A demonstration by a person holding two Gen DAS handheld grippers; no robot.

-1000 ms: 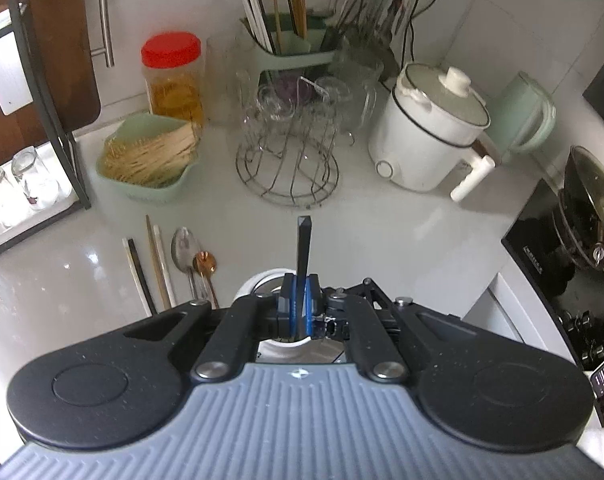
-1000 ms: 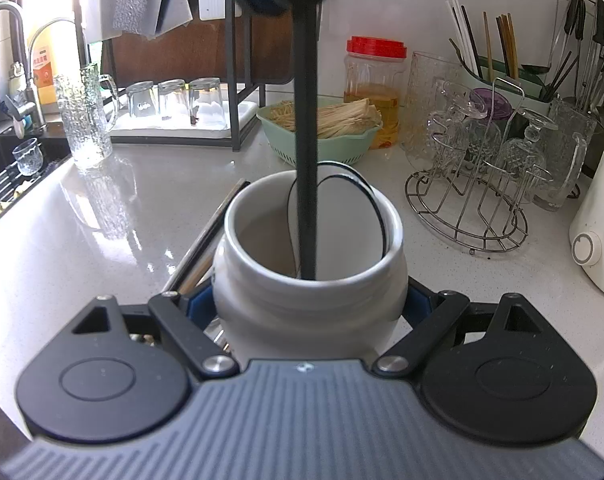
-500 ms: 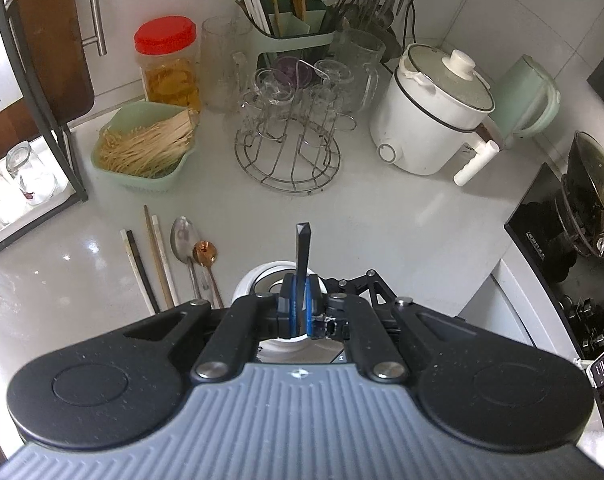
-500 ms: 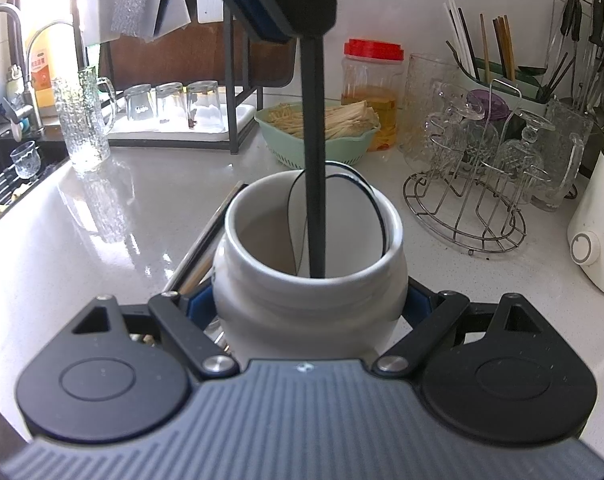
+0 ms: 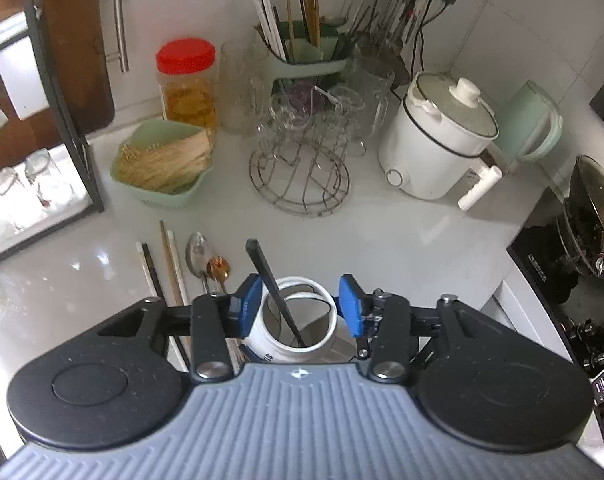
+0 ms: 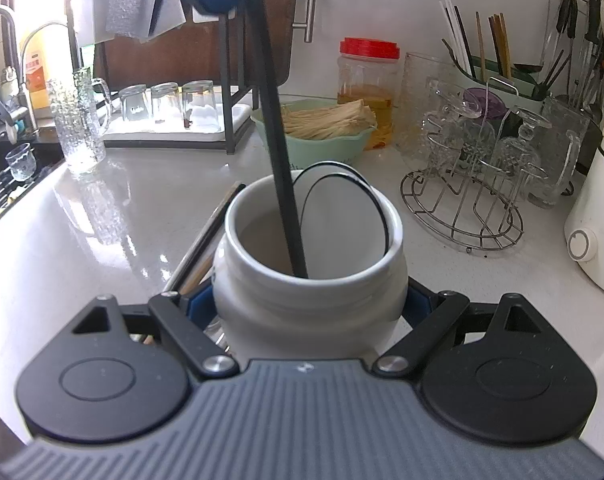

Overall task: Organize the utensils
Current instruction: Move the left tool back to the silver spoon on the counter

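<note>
Jaws of left gripper [image 5: 299, 306] just opened, releasing black chopstick [image 5: 275, 298] into white jar [image 5: 297, 334]; right gripper [image 6: 308, 300] clamps jar. Lift left straight up, clear of the leaning stick

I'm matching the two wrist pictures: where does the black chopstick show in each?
Left wrist: black chopstick low centre, leaning left in the white jar.
Right wrist: black chopstick runs from top centre down into the white jar.
Shared landmark: red-lidded jar.
</note>
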